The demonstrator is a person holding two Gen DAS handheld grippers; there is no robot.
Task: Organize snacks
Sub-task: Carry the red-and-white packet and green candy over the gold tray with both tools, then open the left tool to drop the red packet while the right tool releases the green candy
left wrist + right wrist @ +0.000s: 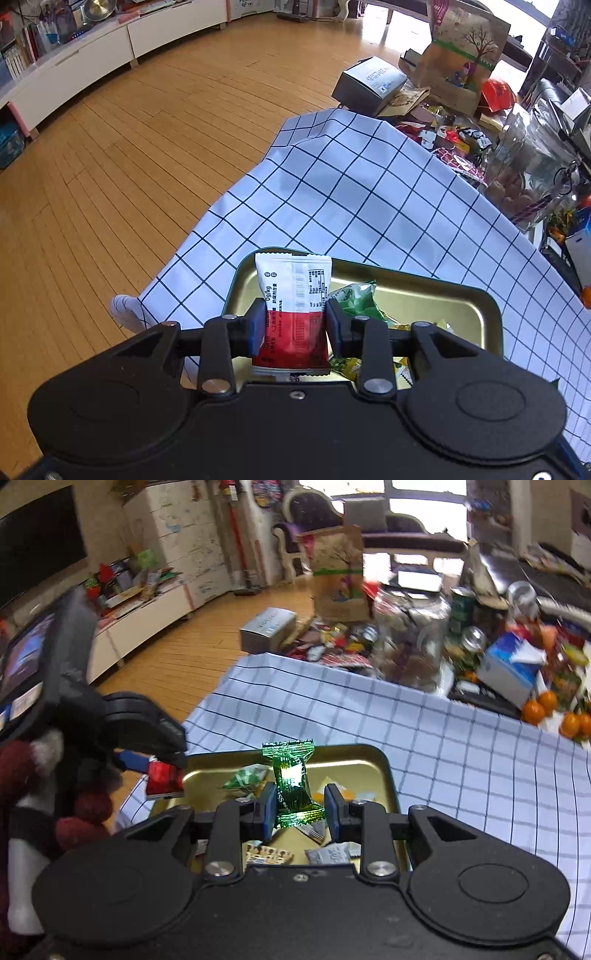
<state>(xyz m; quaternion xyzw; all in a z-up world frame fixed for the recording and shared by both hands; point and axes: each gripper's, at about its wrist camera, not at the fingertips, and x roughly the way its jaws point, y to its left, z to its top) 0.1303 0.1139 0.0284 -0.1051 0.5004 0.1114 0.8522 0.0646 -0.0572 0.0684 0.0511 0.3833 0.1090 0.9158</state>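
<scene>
Snacks lie on a tabletop under a checked cloth [369,192]. On the cloth sits a gold tray [384,775] holding loose packets [245,775]. Beyond the cloth stand a paper bag [465,55], a grey box [369,83] and a glass jar [410,635]. The left gripper [293,325] has its jaws clamped on a red-and-white packet [293,295] above the tray. The right gripper [300,808] has its jaws apart around a green candy [293,779], which touches the left pad.
</scene>
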